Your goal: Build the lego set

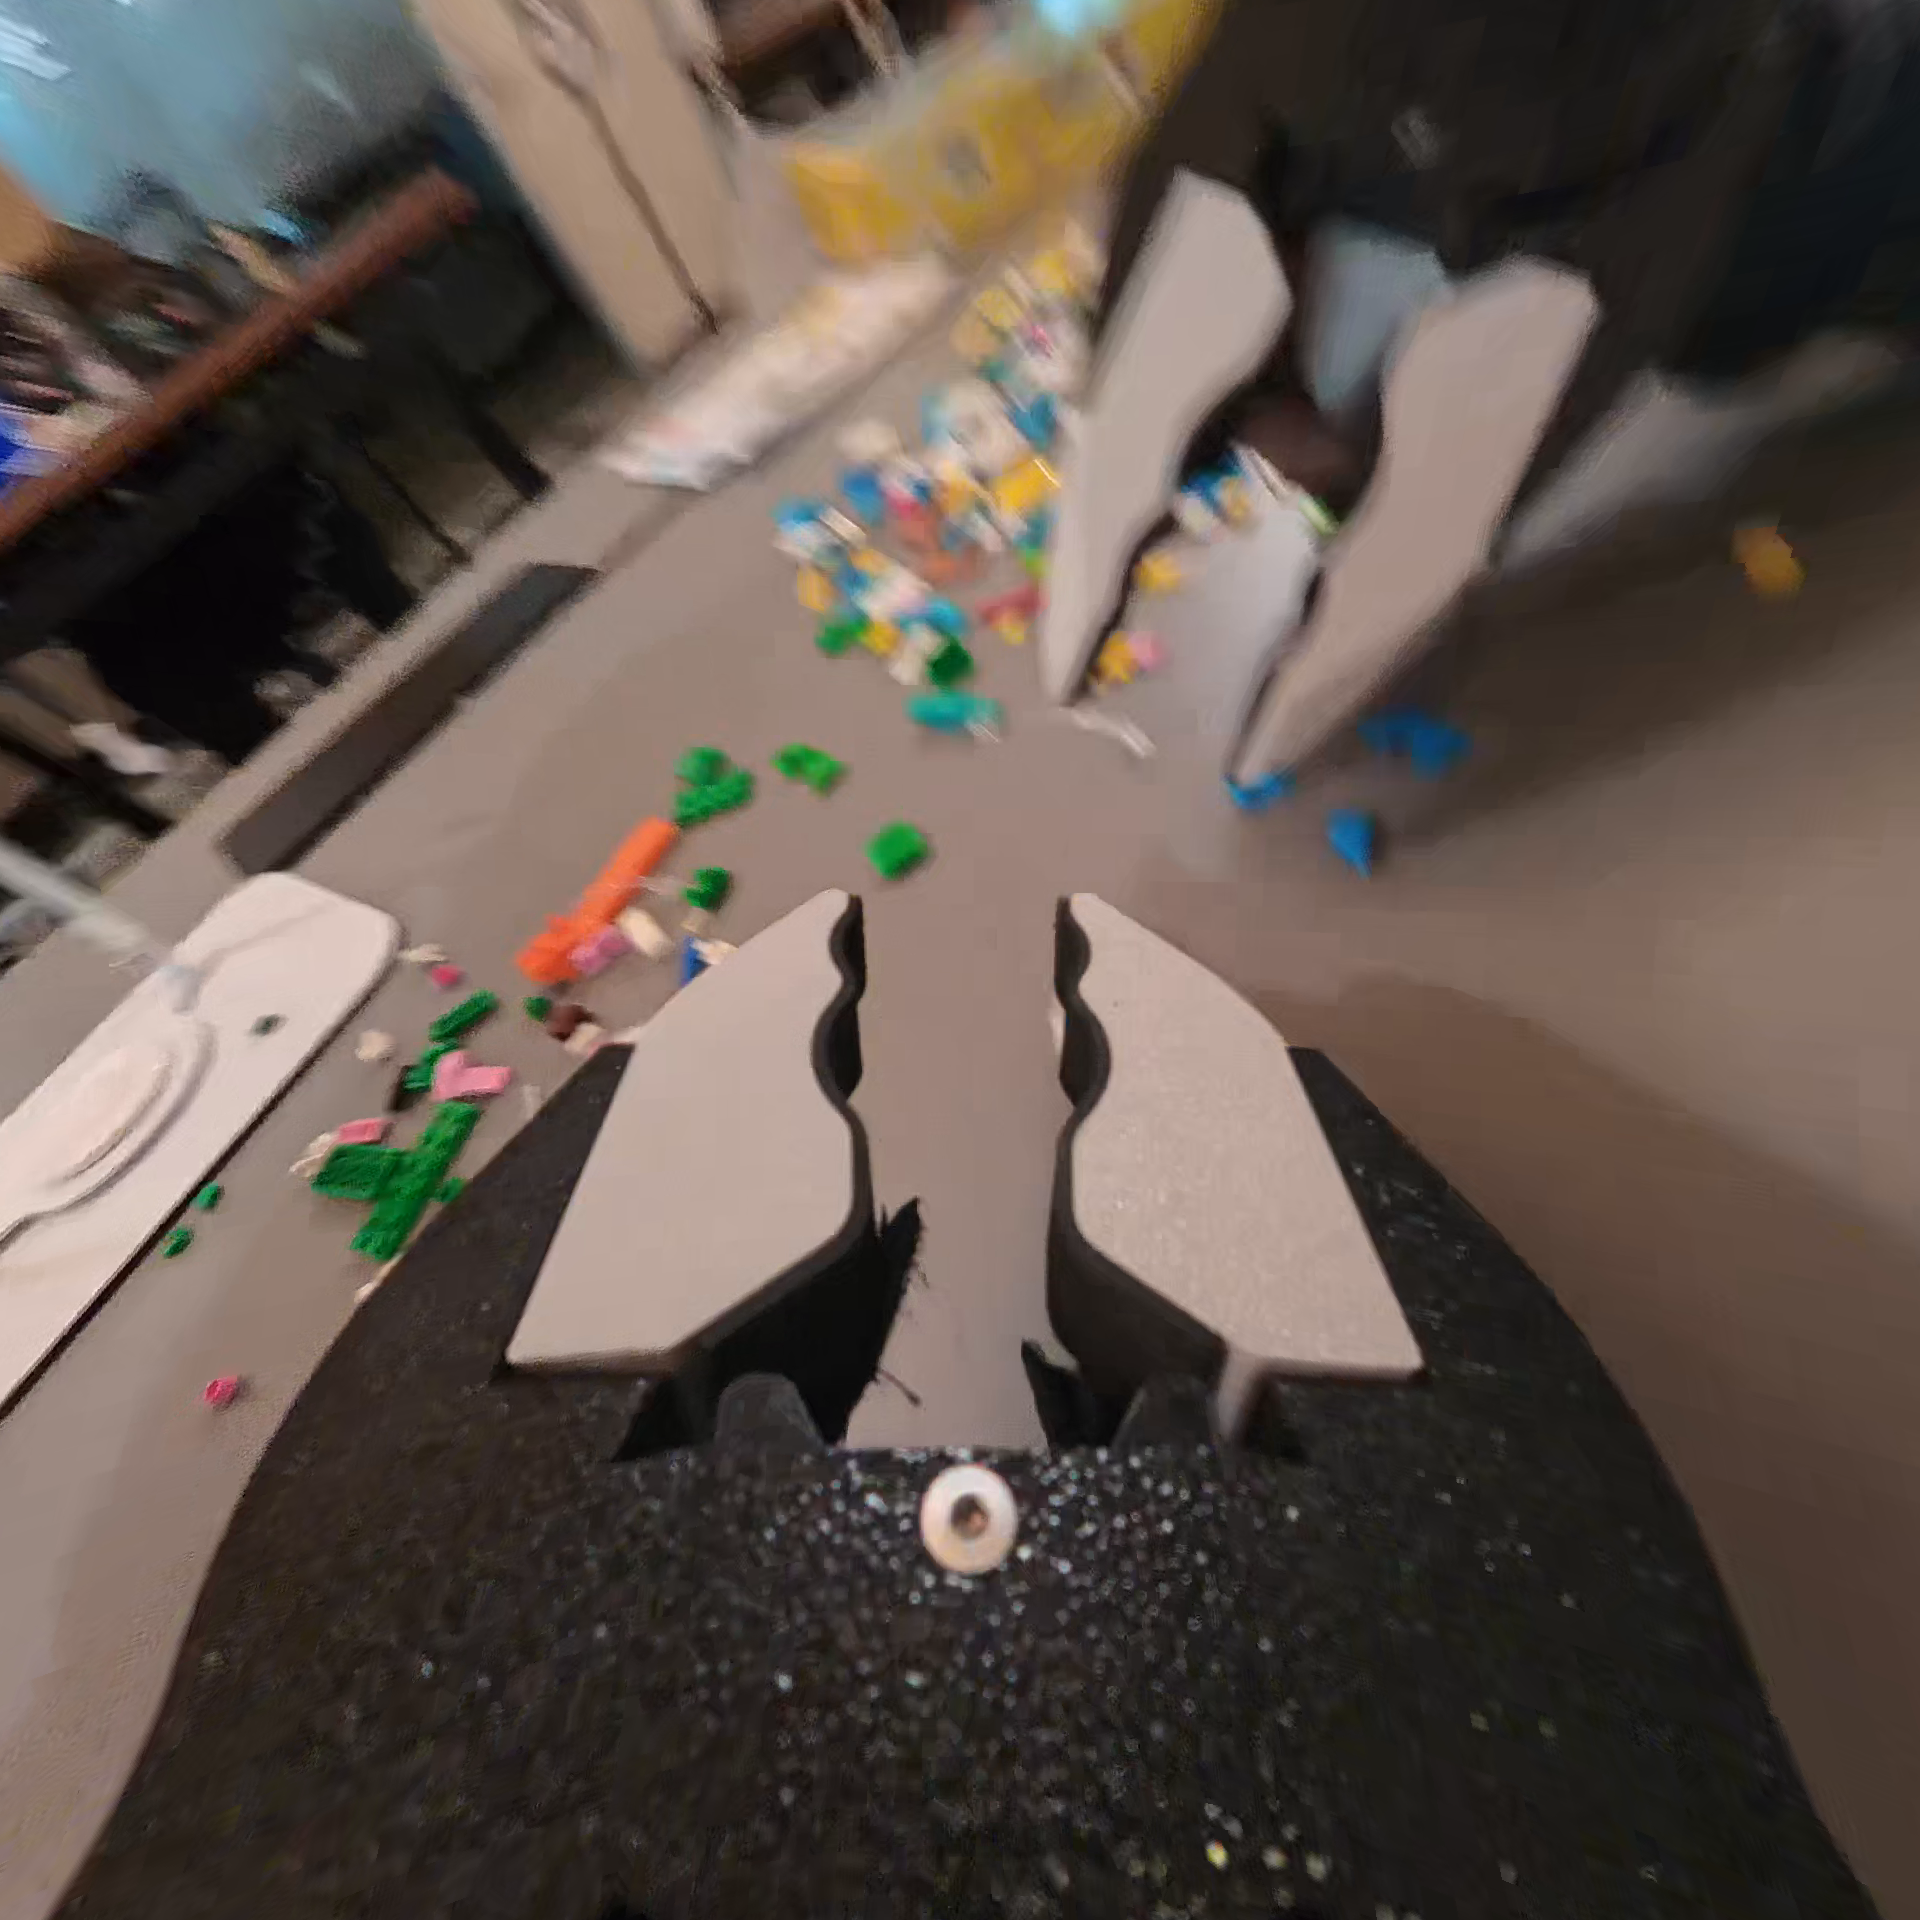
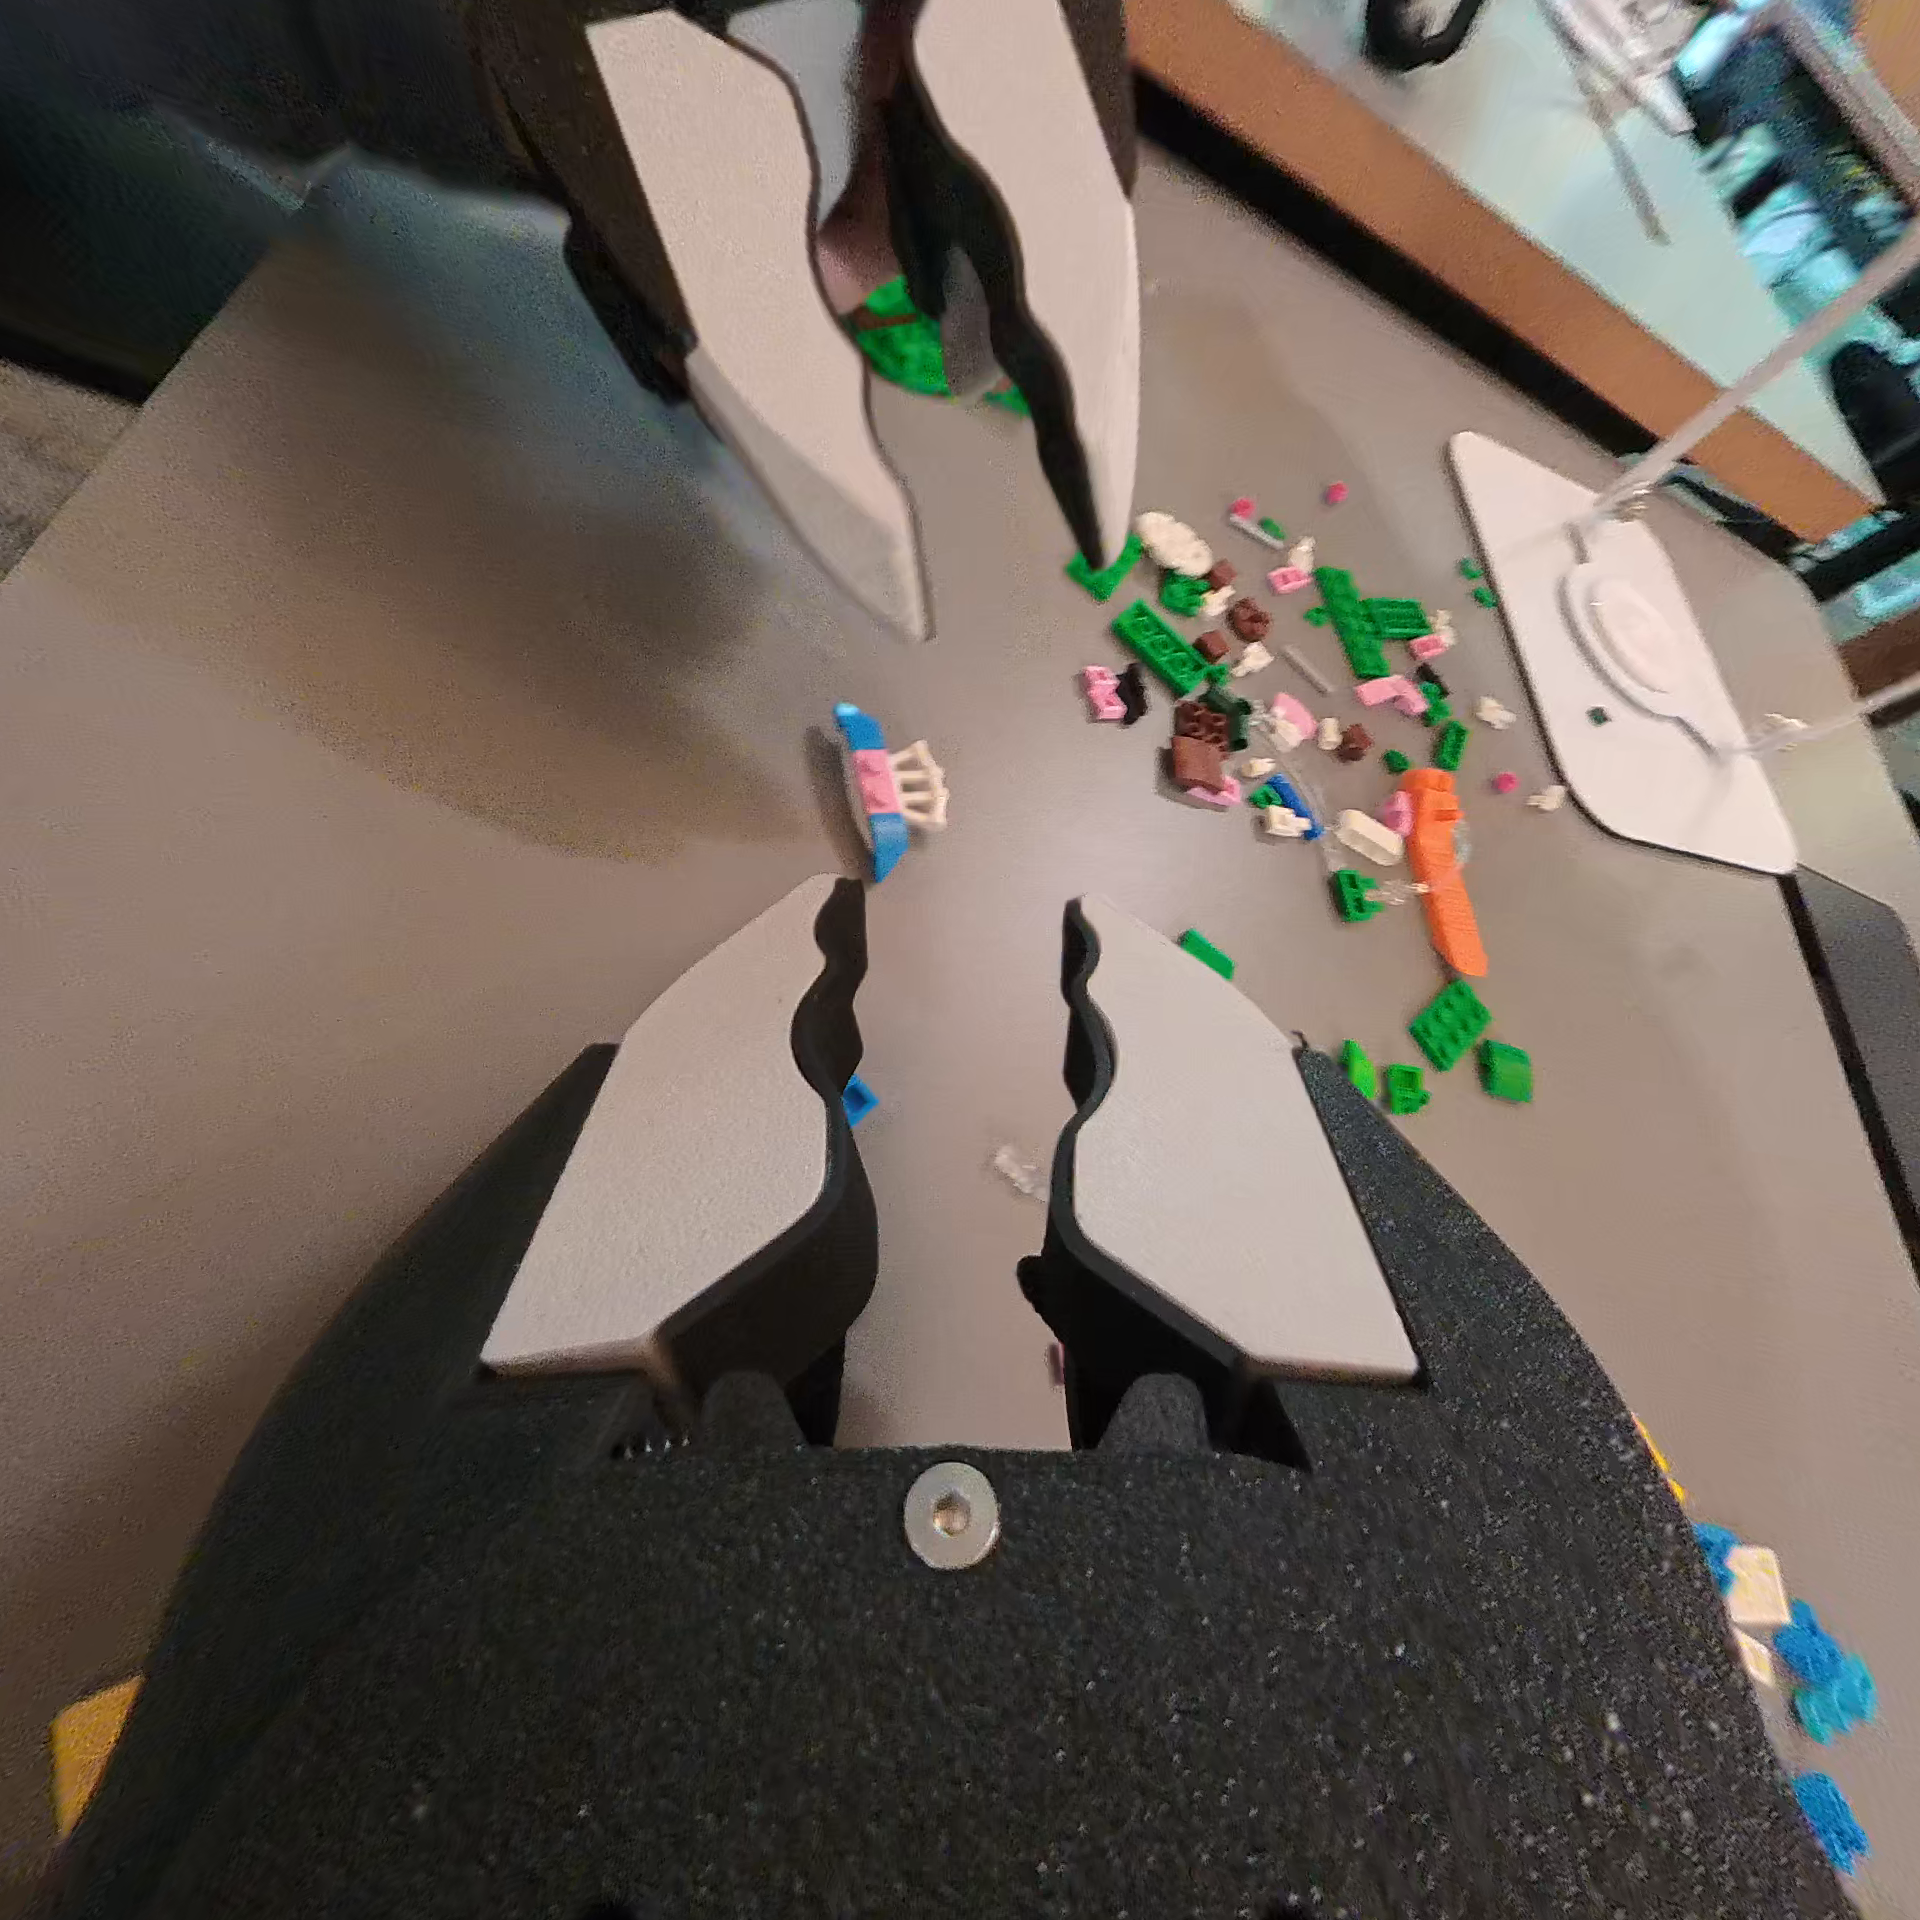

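Note:
My right gripper (image 2: 961, 899) is open and empty, low over the grey table (image 2: 364, 831). A small assembly (image 2: 883, 790) of a blue plate, a pink brick and a white fence piece lies just ahead of its left fingertip. My left gripper (image 1: 961, 914) is open and empty. It also shows in the right wrist view (image 2: 1008, 587), pointing down, one fingertip by a green plate (image 2: 1101, 571). The left wrist view is blurred. It shows the right gripper (image 1: 1158, 727) open, with a blue piece (image 1: 1262, 790) at one fingertip.
Loose green, pink, brown and white pieces (image 2: 1299, 665) and an orange brick separator (image 2: 1439, 873) lie beside a white stand base (image 2: 1621, 665). Blue pieces (image 2: 1808, 1662) lie near the right gripper's body. A mixed coloured pile (image 1: 935, 540) and yellow boxes (image 1: 935, 166) are farther off.

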Demonstrator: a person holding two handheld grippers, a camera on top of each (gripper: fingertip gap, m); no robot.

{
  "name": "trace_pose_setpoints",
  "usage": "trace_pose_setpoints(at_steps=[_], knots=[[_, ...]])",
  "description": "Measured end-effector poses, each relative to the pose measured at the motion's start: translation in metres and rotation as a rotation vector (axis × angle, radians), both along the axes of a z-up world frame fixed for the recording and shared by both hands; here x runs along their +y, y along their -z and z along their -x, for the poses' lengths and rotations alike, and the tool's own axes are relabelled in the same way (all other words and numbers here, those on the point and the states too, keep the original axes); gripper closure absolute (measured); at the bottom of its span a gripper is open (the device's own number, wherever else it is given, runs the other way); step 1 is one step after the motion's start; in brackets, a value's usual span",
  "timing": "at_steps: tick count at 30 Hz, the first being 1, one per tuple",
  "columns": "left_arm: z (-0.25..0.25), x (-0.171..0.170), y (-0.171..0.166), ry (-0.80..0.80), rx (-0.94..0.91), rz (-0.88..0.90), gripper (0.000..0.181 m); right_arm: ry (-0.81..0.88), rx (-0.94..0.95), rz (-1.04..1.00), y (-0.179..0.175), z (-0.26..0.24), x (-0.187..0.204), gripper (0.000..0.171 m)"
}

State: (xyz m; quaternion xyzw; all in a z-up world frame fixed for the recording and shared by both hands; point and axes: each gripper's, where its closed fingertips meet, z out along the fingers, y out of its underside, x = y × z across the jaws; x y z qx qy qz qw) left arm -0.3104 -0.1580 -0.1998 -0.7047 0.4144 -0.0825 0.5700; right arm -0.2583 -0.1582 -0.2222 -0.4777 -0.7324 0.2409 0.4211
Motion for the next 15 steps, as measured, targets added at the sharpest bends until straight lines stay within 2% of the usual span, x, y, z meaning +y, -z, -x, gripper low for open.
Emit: trace_pose_setpoints(at_steps=[1,3,7,9,12,15], knots=[[0.006,0.008,-0.013,-0.07,-0.095,-0.066,0.148,0.024,0.033,-0.003,-0.004,0.001,0.004,0.135],[0.02,0.019,-0.026,-0.194,-0.206,-0.174,0.151,0.084,0.107,-0.025,-0.013,0.004,0.013,0.135],[0.044,0.029,-0.04,-0.362,-0.166,-0.324,0.155,0.175,0.238,-0.076,-0.027,0.008,0.025,0.135],[0.052,0.031,-0.048,-0.427,-0.224,-0.364,0.156,0.224,0.278,-0.101,-0.032,0.007,0.031,0.135],[0.053,0.035,-0.053,-0.454,-0.293,-0.367,0.156,0.293,0.343,-0.139,-0.042,0.002,0.042,0.137],[0.052,0.04,-0.061,-0.454,-0.236,-0.411,0.159,0.379,0.433,-0.134,-0.054,-0.003,0.055,0.141]])
